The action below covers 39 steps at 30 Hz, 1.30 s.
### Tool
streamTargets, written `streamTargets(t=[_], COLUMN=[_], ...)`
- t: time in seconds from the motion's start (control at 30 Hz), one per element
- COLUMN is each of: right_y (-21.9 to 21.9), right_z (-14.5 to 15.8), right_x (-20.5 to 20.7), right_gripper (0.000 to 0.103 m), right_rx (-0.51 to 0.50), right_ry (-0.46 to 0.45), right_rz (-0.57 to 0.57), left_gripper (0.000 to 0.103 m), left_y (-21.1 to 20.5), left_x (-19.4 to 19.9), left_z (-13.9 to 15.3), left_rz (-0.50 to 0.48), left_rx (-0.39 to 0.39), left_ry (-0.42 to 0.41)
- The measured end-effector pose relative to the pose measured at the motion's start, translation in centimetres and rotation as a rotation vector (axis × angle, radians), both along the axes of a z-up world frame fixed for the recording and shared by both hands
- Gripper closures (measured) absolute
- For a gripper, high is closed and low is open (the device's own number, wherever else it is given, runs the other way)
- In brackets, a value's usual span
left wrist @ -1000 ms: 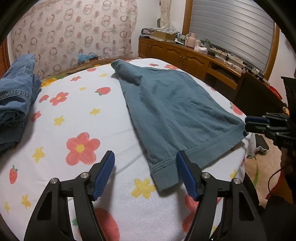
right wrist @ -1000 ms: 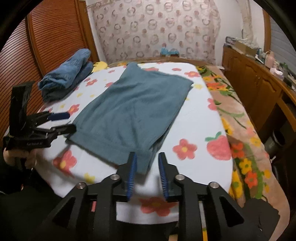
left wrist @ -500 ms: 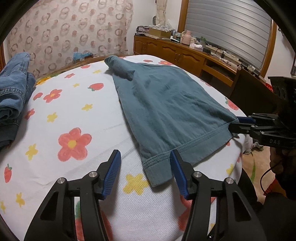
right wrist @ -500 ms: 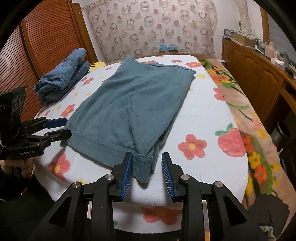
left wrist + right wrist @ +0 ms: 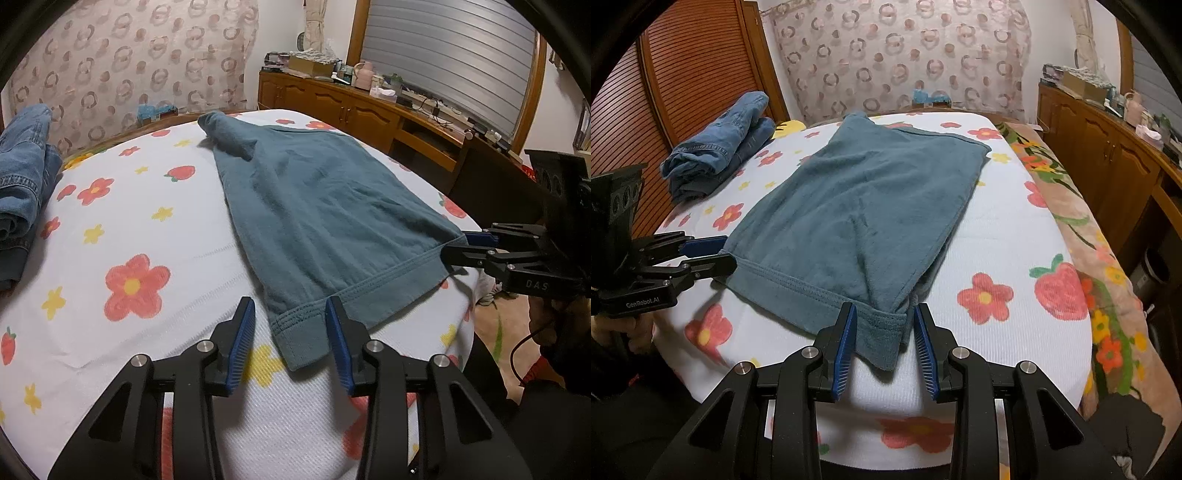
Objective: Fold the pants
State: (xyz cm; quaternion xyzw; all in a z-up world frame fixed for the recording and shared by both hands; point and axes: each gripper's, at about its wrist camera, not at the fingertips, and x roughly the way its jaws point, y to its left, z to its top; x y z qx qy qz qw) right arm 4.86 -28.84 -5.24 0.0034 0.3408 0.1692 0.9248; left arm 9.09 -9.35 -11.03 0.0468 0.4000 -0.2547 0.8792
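Teal pants [image 5: 325,206] lie folded flat on the flowered bed sheet, waistband toward me; they also show in the right wrist view [image 5: 857,206]. My left gripper [image 5: 290,332] is open with its blue pads on either side of the near left waistband corner. My right gripper [image 5: 884,339] is open and straddles the near right waistband corner. Each gripper shows in the other's view, the left gripper [image 5: 709,254] and the right gripper [image 5: 465,247] at the waistband ends.
Folded blue jeans [image 5: 720,147] lie at the far left of the bed [image 5: 997,236]. A wooden cabinet [image 5: 369,114] with clutter runs along the right wall. A slatted wooden door [image 5: 683,74] stands on the left. The bed's near edge is just below the grippers.
Both grippers moved forward onto the waistband corners. The left jaws narrowed and the right jaws widened, each now around its corner.
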Motion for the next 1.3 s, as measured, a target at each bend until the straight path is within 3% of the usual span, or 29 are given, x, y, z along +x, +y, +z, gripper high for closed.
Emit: streamTargets(t=[0.1,0.23,0.3,0.4,0.63,0.93,1.13,1.3], right_y=[0.0,0.0,0.0,0.3,0.4,1.1,1.9,3.6], right_z=[0.0,0.2,0.4,1.3,6.6,15.7,19.6,20.1], right_x=[0.0,0.0,-0.1,-0.3,-1.5,-3.8,-4.0,-0.1], right_gripper=[0.075,0.090,0.091,0.092,0.092,0.092,0.092,0.092], right_rx=[0.006,0.023,0.038,0.039,0.049,0.024,0.012,-0.014], right_ry=[-0.004,-0.008,-0.008,-0.035,-0.163,-0.365,-0.439,-0.437], right_rz=[0.007,0.025,0.036,0.054,0.089,0.130,0.164,0.189], left_gripper=[0.063,0.078,0.087,0.090,0.091,0.091,0.091,0.091], left_y=[0.0,-0.3,-0.3,-0.1,1.6,2.5,4.2,6.0], left_x=[0.0,-0.2,-0.3,-0.5,-1.2,-1.7,-0.3,3.4], left_z=[0.0,0.1,0.3,1.5,7.9,18.0,21.2,21.2], left_rz=[-0.003,-0.027,-0.028,-0.022,0.001,0.021,0.065,0.128], left_rx=[-0.003,-0.022,-0.025,-0.043,-0.107,-0.090,-0.089,-0.066], left_ry=[0.001,0.013,0.014,-0.001,-0.112,-0.301,-0.371,-0.377])
